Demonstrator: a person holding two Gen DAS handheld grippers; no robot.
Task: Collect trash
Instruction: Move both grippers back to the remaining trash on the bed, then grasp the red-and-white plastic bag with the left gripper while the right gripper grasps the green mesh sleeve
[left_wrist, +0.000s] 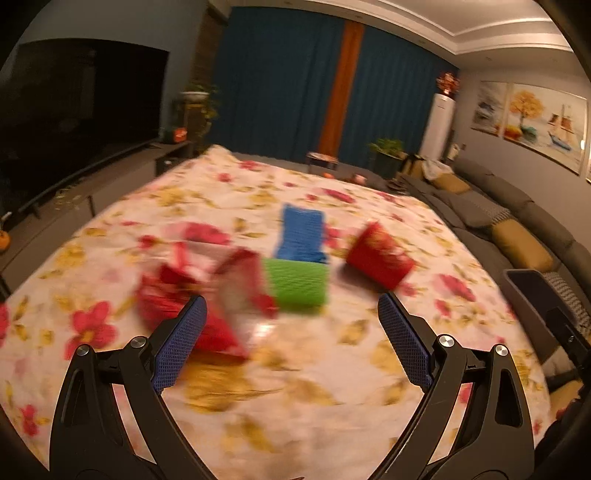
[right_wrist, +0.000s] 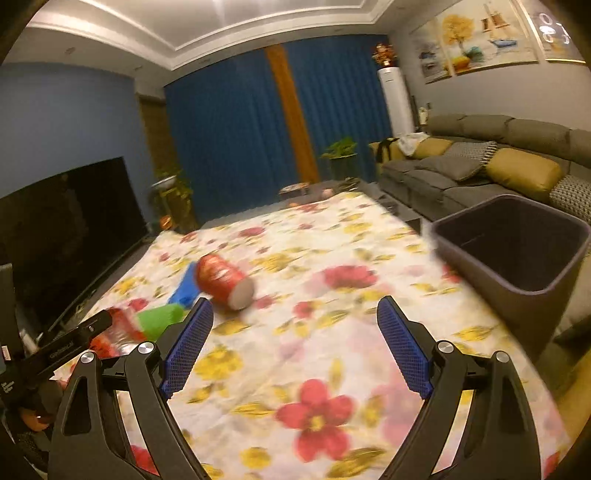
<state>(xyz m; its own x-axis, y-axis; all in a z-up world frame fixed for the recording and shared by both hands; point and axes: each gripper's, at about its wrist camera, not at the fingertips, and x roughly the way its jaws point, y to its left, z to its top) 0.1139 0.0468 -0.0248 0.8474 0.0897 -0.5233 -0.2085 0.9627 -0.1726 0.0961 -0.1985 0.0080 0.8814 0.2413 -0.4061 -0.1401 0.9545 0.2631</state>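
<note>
While both views are smeared with motion blur, the layout reads well enough around the red cup (right_wrist: 223, 281), which lies on its side on the flowered cloth (right_wrist: 325, 350) with its pale round end turned toward the right wrist camera. Just behind the cup, on its far left side, sits a blue piece (right_wrist: 184, 286), and nearer than that, to the cup's left, a green piece (right_wrist: 159, 319); the left wrist view shows the same green piece (left_wrist: 299, 282) touching the near edge of the blue piece (left_wrist: 301, 234), with the red cup (left_wrist: 380, 254) a short way to their right. Farther left of the cup lies a crumpled red and silvery wrapper (left_wrist: 207, 291), too blurred to read. The left gripper (left_wrist: 291, 308) hangs above the cloth (left_wrist: 295, 406) with its blue-padded fingers spread wide and nothing between them; its left finger overlaps the wrapper in the view, but contact cannot be judged. The right gripper (right_wrist: 294, 312) is likewise spread wide and holds nothing, set nearer than the cup and to its right. Well to the right of the cup, at the cloth's edge, stands a dark bin (right_wrist: 517, 251), open at the top, with a grey sofa (right_wrist: 461, 173) behind it.
</note>
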